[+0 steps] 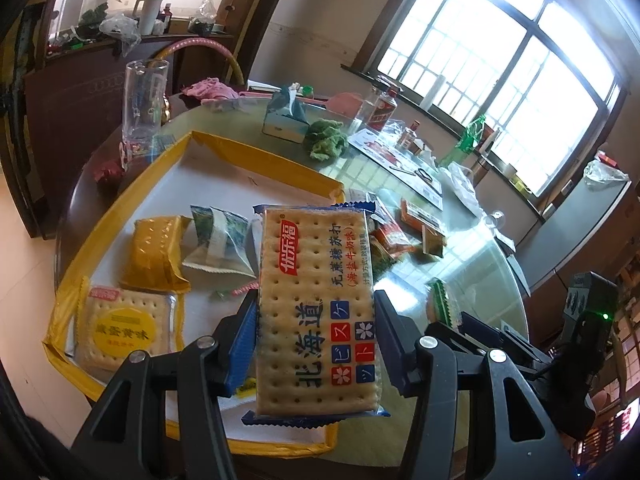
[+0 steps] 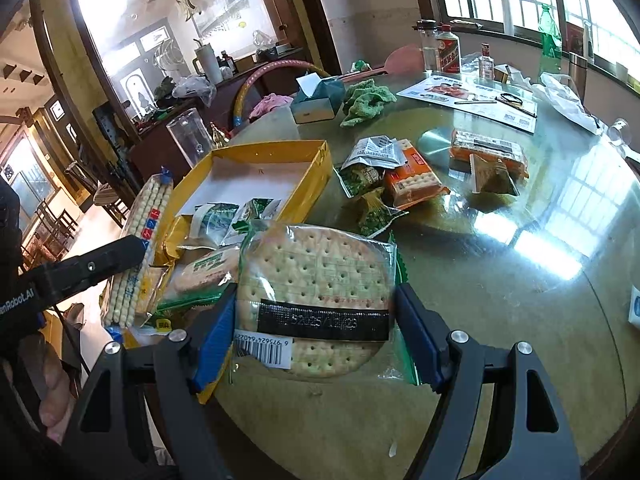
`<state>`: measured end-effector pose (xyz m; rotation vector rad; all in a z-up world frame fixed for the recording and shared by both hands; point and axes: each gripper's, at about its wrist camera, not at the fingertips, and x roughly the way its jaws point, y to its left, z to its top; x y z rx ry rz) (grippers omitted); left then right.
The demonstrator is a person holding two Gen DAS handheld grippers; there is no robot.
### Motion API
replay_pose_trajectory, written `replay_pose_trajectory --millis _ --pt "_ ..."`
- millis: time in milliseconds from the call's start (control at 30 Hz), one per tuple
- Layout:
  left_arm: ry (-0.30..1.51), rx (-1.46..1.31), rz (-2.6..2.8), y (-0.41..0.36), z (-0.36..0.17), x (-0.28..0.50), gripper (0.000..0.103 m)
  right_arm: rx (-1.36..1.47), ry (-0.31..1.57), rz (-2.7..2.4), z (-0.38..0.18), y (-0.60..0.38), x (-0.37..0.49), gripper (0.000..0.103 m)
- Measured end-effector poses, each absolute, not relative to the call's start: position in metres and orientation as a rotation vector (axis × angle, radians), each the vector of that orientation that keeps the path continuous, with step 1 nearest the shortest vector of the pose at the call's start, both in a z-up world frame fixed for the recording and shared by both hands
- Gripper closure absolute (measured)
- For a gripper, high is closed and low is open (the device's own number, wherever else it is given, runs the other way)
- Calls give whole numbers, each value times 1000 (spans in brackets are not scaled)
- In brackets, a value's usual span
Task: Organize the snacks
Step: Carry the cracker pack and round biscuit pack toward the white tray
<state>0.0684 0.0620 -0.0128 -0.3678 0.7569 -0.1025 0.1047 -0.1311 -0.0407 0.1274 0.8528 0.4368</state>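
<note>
My left tongs (image 1: 316, 344) grip the square cracker pack (image 1: 316, 312) by its two long sides, its long axis running away from me, held above the near end of the yellow tray (image 1: 260, 152). My right tongs (image 2: 316, 320) clasp the round cracker pack (image 2: 316, 292) over the worktop (image 2: 500, 300) just right of that tray; the left is nearer. Loose snack packets (image 2: 400, 176) lie beyond, mid-worktop.

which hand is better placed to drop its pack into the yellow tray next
Left. The left gripper holds the blue-edged rectangular cracker pack directly above the yellow cardboard tray. The right gripper holds the clear round cracker pack over the glass tabletop, beside the tray.
</note>
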Motion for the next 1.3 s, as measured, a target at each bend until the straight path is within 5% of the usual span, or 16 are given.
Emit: replay_pose_trajectory --millis 1300 --pt "752 -394 5 121 -11 89 48 92 861 484 -37 -97 117 27"
